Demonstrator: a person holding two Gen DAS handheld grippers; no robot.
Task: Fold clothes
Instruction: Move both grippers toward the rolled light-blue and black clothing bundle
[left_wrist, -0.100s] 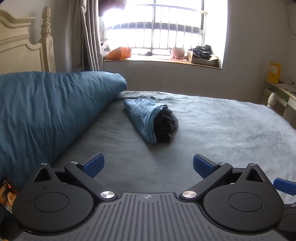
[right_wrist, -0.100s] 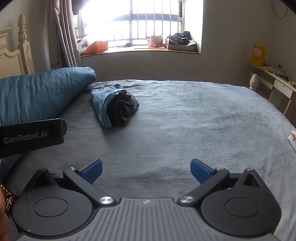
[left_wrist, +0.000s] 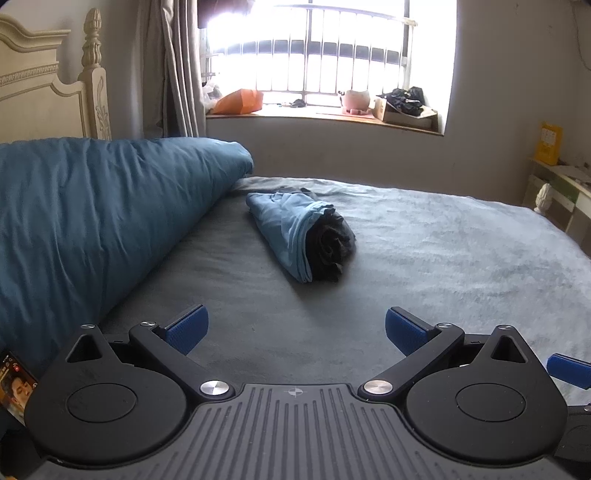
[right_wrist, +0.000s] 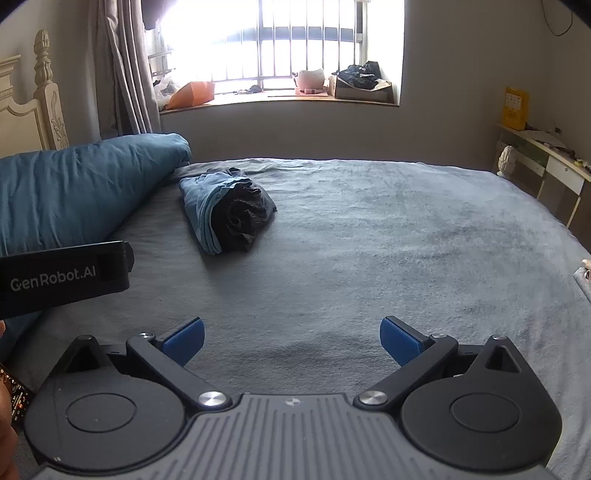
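Observation:
A bundle of clothes (left_wrist: 299, 236), a light blue garment wrapped around a dark grey one, lies on the grey bed (left_wrist: 443, 266) near the far left. It also shows in the right wrist view (right_wrist: 227, 214). My left gripper (left_wrist: 295, 328) is open and empty, held over the bed well short of the bundle. My right gripper (right_wrist: 291, 336) is open and empty too, over the bed's near part, with the bundle ahead to its left. The left gripper's body (right_wrist: 62, 277) shows at the left edge of the right wrist view.
A rolled blue duvet (left_wrist: 92, 221) lies along the bed's left side by the cream headboard (left_wrist: 48, 96). A window sill (left_wrist: 325, 114) with an orange bag and boxes runs behind the bed. A desk (right_wrist: 546, 162) stands at the right wall.

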